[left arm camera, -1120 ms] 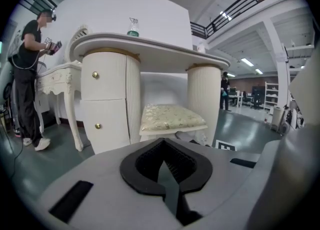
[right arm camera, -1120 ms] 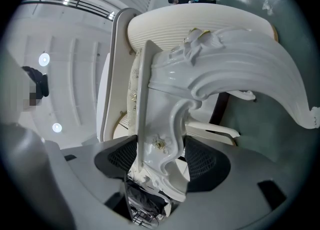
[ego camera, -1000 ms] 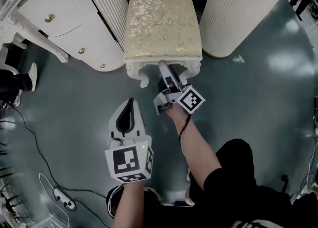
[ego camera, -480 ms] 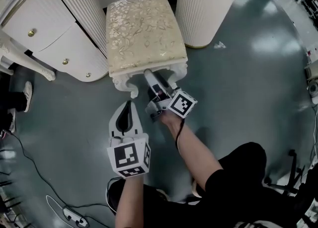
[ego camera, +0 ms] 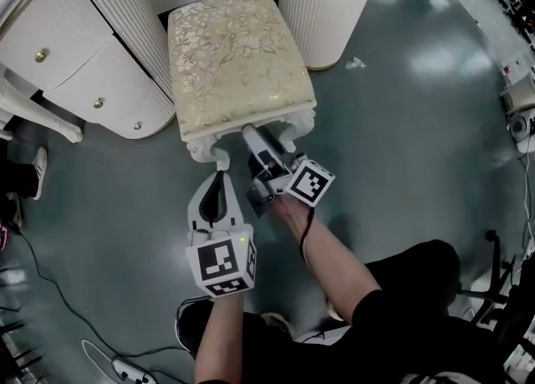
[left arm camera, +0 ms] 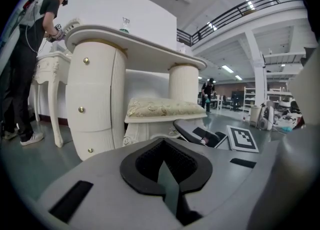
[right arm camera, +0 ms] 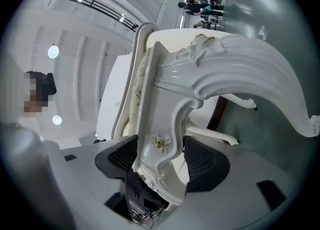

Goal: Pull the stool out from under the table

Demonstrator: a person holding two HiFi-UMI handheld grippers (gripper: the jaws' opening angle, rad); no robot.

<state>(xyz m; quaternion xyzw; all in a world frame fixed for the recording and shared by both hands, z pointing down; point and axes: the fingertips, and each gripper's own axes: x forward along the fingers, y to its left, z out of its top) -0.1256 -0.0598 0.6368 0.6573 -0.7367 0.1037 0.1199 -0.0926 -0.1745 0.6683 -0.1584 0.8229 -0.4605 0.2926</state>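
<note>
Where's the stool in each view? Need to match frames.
Head view: stool upper centre, seat up.
Left gripper view: centre, framed by the table pedestals.
Right gripper view: its carved apron fills the centre, clamped in the right tool.
Shared landmark: the gold floral cushion, in all three.

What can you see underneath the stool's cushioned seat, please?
A carved white apron, held between the jaws of the right gripper, and curved white legs. In the head view the cushion covers whatever lies beneath it.
</note>
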